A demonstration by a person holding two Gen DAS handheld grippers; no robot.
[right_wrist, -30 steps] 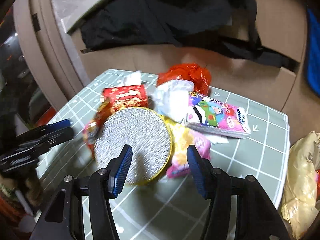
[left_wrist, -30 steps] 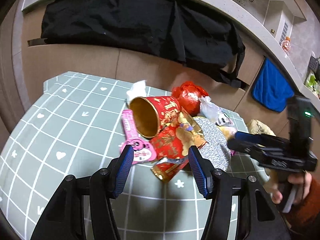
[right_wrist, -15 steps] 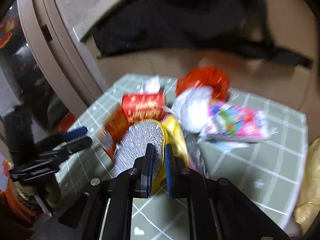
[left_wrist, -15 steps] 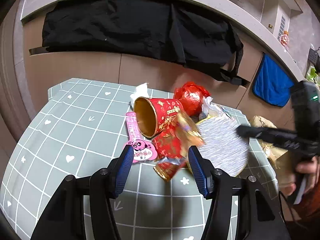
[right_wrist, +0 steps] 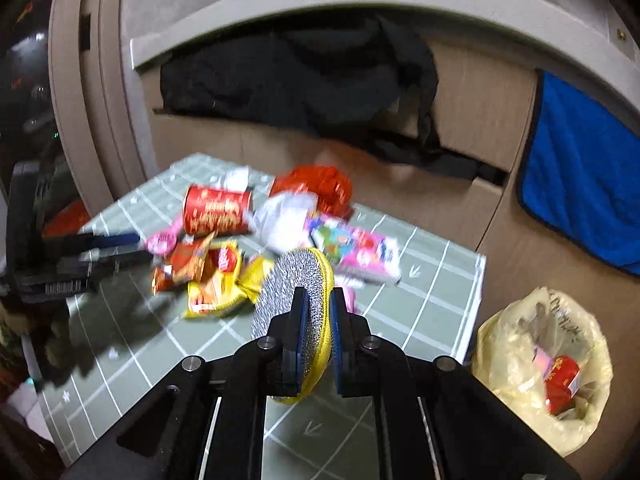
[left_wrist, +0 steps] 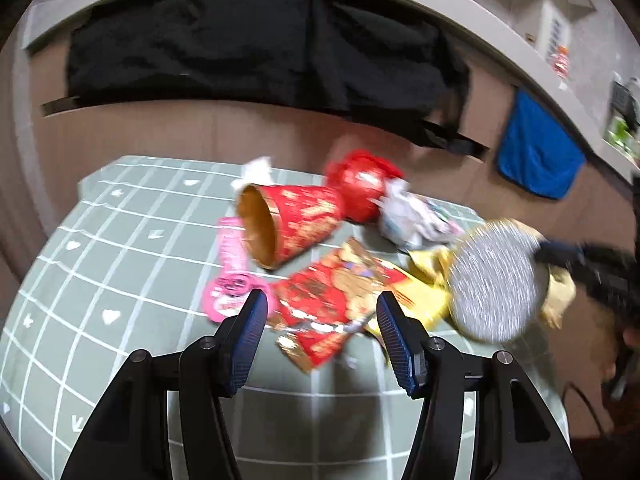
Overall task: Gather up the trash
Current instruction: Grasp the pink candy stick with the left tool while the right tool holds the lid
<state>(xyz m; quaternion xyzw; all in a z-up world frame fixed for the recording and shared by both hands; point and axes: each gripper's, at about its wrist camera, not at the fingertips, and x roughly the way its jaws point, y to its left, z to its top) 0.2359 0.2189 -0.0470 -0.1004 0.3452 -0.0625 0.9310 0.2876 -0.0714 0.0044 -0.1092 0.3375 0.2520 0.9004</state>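
Note:
My right gripper (right_wrist: pixel 318 312) is shut on a round silver disc with a yellow rim (right_wrist: pixel 296 284) and holds it on edge above the table; the disc also shows at the right of the left wrist view (left_wrist: pixel 494 280). My left gripper (left_wrist: pixel 320 316) is open and empty just in front of a red and gold wrapper (left_wrist: pixel 332 296). A pile of trash lies on the green checked table (left_wrist: pixel 120 264): a red cup on its side (left_wrist: pixel 288 224), a pink wrapper (left_wrist: pixel 230 276), a red foil ball (left_wrist: pixel 360 184), crumpled white paper (left_wrist: pixel 404 216) and a yellow snack bag (right_wrist: pixel 216 280).
A yellowish plastic bag (right_wrist: pixel 540 364) with trash inside sits on the floor right of the table. A black cloth (left_wrist: pixel 248 44) and a blue towel (right_wrist: pixel 580 184) hang on the wooden cabinets behind. The table's right edge (right_wrist: pixel 476 304) is close to the bag.
My right gripper has closed on the silver disc and lifted it off the pile toward the right. The wrappers under it are now uncovered. The left gripper stays open.

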